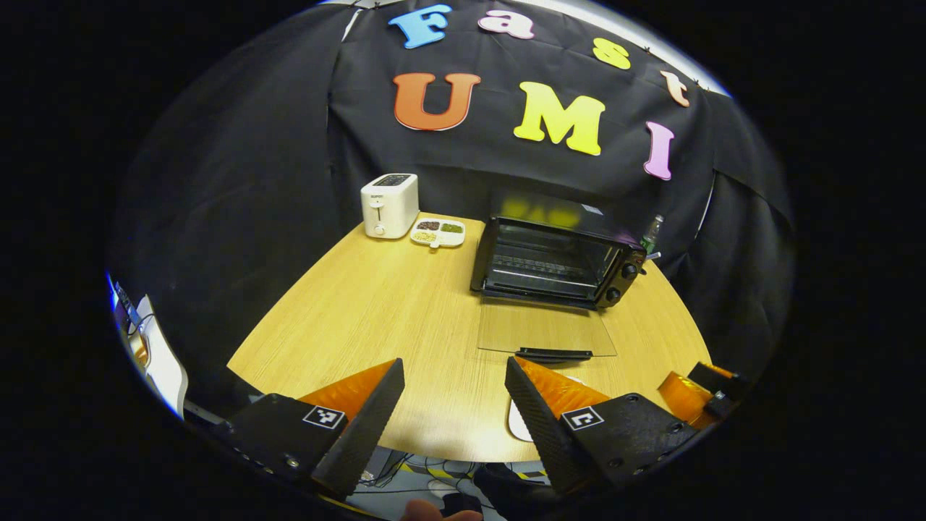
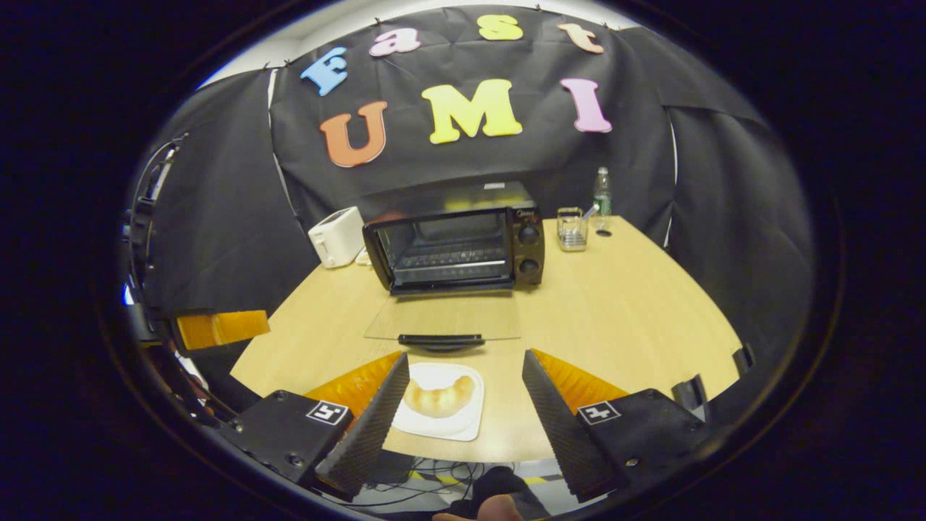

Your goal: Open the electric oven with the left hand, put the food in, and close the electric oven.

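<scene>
Black cloth walls all around the booth, and in the middle a light wood bench with a rounded near edge. The electric oven sits toward the far side of it, black, with two knobs down its right side. Its glass door is dropped fully open and lies flat on the bench toward the near side, handle at the near end, so you can see straight in to the wire rack. Same deal from the left gripper view: oven open, door flat out in front of it.

The food is a croissant on a small white plate, parked at the near edge of the bench, just on the near side of the door handle. The plate is apart from the door.

The right gripper hangs above the near edge with its jaws spread wide, gripping nothing; the croissant shows in the gap between them but nothing touches it. The left gripper is also wide open and empty, off to the left of the oven door.

Further out: a white toaster at the far left, a divided snack tray right beside it, and on the far right a clear glass holder and a water bottle.
</scene>
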A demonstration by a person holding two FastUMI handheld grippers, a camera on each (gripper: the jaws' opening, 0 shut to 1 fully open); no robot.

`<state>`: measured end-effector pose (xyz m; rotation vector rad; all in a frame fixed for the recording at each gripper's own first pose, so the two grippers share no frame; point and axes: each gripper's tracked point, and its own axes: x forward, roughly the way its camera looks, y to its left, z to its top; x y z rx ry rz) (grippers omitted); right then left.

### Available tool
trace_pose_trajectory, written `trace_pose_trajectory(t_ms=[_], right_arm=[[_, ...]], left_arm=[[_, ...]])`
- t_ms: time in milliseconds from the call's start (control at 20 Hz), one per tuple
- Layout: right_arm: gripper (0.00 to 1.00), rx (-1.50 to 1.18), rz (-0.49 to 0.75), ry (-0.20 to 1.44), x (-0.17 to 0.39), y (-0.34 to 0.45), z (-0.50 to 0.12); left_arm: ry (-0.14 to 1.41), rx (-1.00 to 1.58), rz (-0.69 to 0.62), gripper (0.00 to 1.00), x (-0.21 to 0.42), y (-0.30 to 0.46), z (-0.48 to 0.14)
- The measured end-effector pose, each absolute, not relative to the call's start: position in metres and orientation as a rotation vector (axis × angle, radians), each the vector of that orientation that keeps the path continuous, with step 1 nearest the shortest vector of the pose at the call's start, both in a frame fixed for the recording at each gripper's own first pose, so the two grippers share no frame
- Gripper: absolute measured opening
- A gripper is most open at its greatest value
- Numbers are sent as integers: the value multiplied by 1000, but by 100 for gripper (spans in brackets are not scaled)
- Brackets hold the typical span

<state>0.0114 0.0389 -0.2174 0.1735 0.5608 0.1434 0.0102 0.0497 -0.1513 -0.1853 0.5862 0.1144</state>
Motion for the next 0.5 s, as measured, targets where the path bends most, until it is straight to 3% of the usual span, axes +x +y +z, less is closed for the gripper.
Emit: trace_pose_trajectory(t_ms=[500], right_arm=[[94, 426, 44, 895, 28, 82, -333]], left_arm=[[593, -193, 205, 93, -39, 98, -152]])
